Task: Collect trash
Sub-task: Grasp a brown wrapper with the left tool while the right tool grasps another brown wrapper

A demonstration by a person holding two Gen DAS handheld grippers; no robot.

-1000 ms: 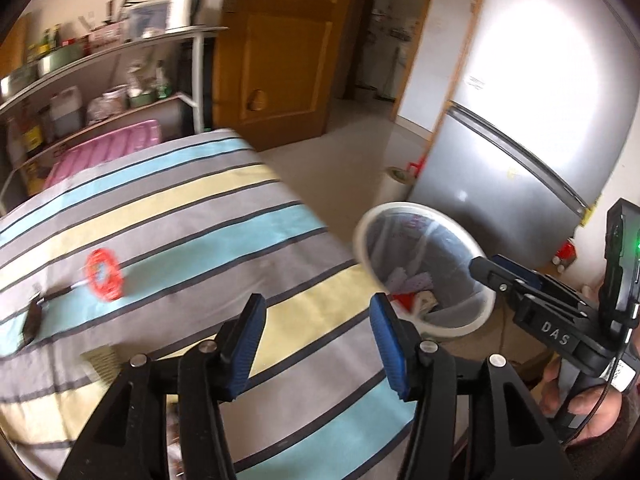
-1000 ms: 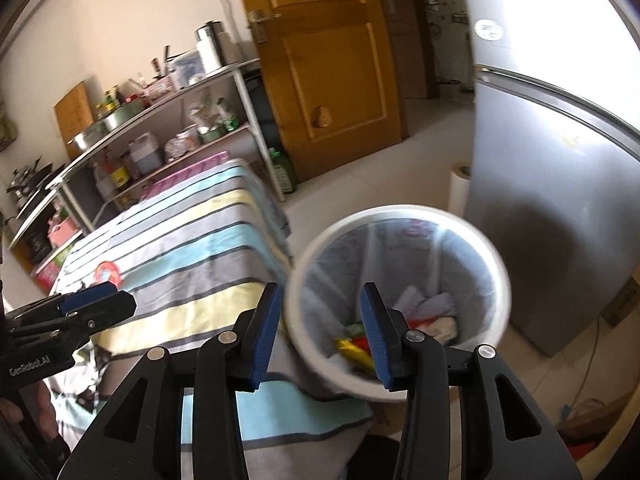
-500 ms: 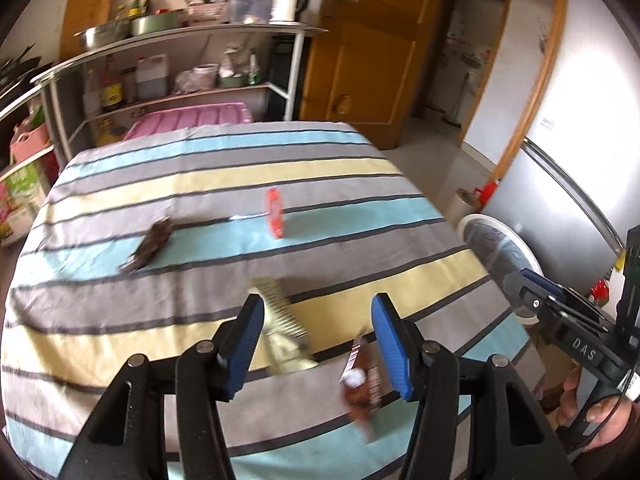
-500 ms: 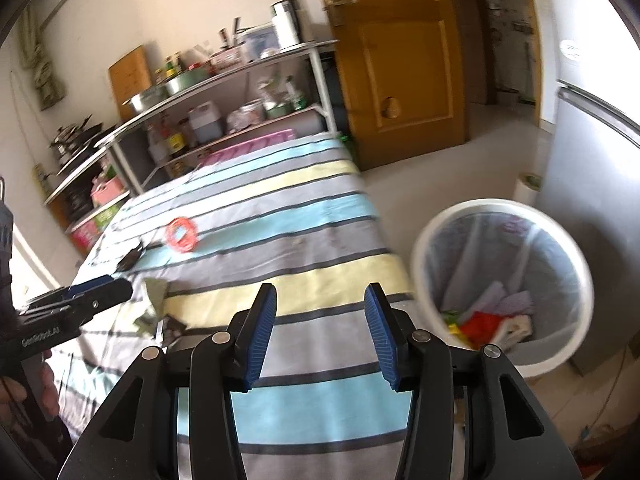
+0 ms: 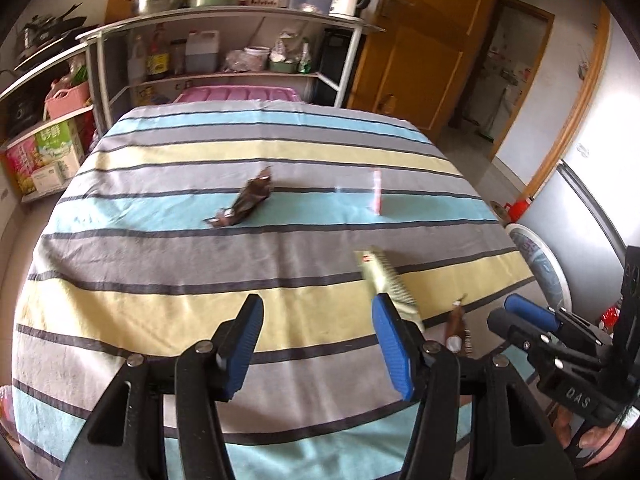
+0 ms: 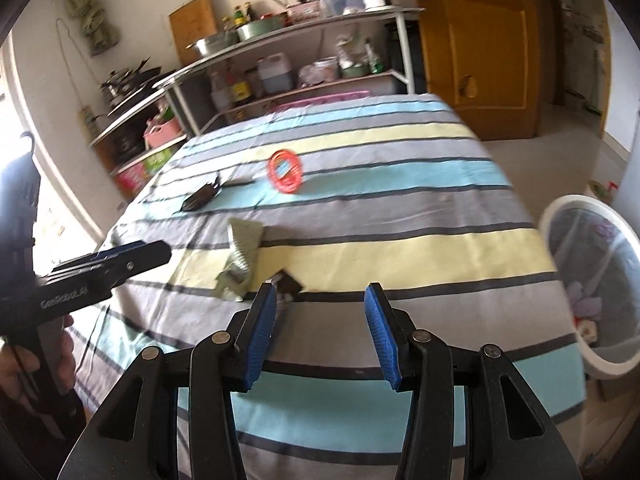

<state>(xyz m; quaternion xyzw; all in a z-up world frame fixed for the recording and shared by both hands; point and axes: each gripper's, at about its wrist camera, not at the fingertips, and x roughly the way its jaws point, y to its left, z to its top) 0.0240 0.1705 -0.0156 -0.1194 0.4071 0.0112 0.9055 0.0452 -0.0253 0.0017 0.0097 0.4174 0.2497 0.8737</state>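
Trash lies on the striped tablecloth [image 5: 168, 280]: a dark brown wrapper [image 5: 248, 202] [image 6: 202, 197], a red ring-shaped piece [image 5: 377, 196] [image 6: 285, 171], a pale green ribbed wrapper [image 5: 386, 278] [image 6: 242, 254] and a small brown wrapper [image 5: 458, 330] [image 6: 287, 283]. My left gripper [image 5: 318, 344] is open and empty above the near table. My right gripper [image 6: 322, 334] is open and empty, its left fingertip close to the small brown wrapper. The white trash bin [image 6: 600, 280] [image 5: 540, 260] stands right of the table with trash inside.
Metal shelves [image 5: 224, 40] with pots, bottles and boxes stand behind the table. A wooden door [image 5: 424, 48] is at the back right. A grey fridge [image 5: 592, 184] stands beyond the bin. The other gripper shows at each view's edge.
Both grippers swung left, away from the bin and over the table. The bin moved to the right edge of each view and the trash pieces came into view ahead.
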